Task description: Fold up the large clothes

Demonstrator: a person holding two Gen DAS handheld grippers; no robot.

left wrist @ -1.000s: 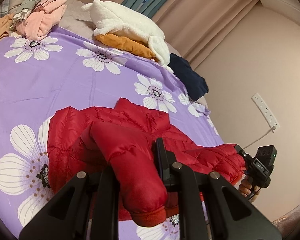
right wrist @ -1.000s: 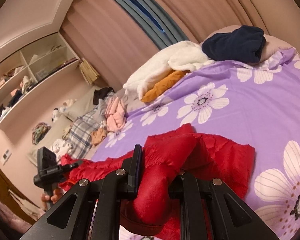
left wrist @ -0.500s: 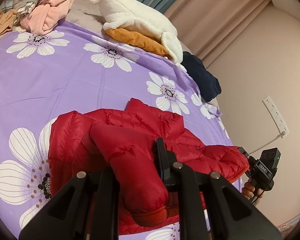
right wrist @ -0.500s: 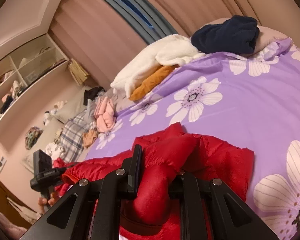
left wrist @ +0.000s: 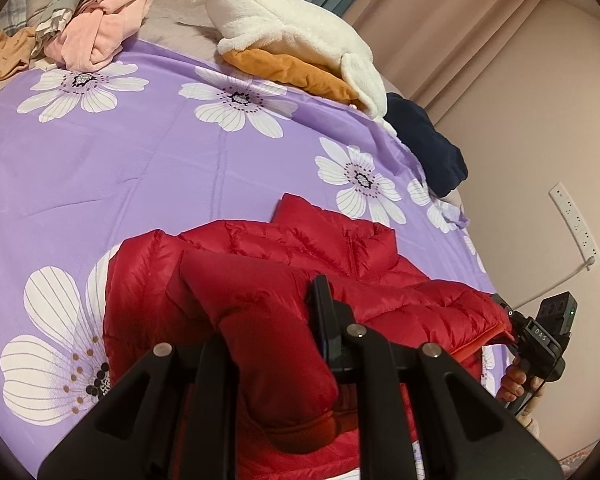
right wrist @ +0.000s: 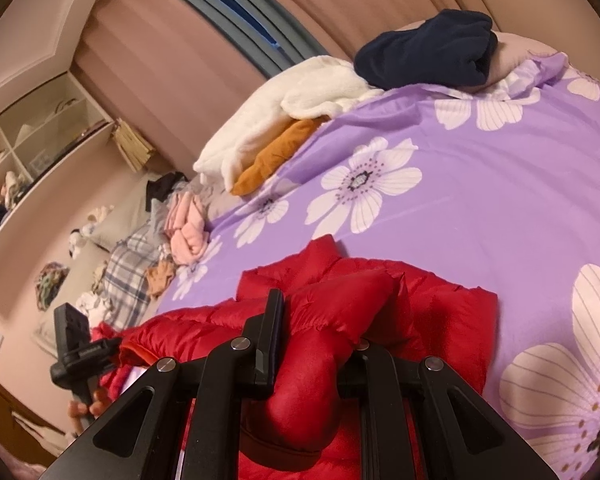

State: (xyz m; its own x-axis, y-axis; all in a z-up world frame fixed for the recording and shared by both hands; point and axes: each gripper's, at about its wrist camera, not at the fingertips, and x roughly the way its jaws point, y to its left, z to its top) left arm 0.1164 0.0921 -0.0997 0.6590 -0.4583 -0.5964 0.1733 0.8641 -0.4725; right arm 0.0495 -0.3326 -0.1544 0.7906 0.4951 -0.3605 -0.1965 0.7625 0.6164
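Observation:
A red puffer jacket (left wrist: 300,248) lies on the purple flowered bedsheet (left wrist: 140,168), its collar pointing away from me. My left gripper (left wrist: 268,320) is shut on one red sleeve (left wrist: 260,336), which is lifted and drapes over the fingers. My right gripper (right wrist: 320,328) is shut on the other sleeve (right wrist: 316,364), raised over the jacket (right wrist: 440,312) in the same way. Each view shows the other gripper at the jacket's far side: the right gripper (left wrist: 508,316) in a hand, and the left gripper (right wrist: 112,346) likewise. One finger of each gripper is hidden behind its sleeve.
At the back of the bed lie a white fleece (left wrist: 300,36) on an orange garment (left wrist: 292,72), a navy garment (left wrist: 424,144) and a pink and plaid heap (left wrist: 100,36). A socket strip (left wrist: 576,220) is on the right wall. Shelves (right wrist: 32,152) line the left wall.
Both grippers have sunk a little and moved across the bed, each still shut on its sleeve. The sleeves now lie lower over the jacket body.

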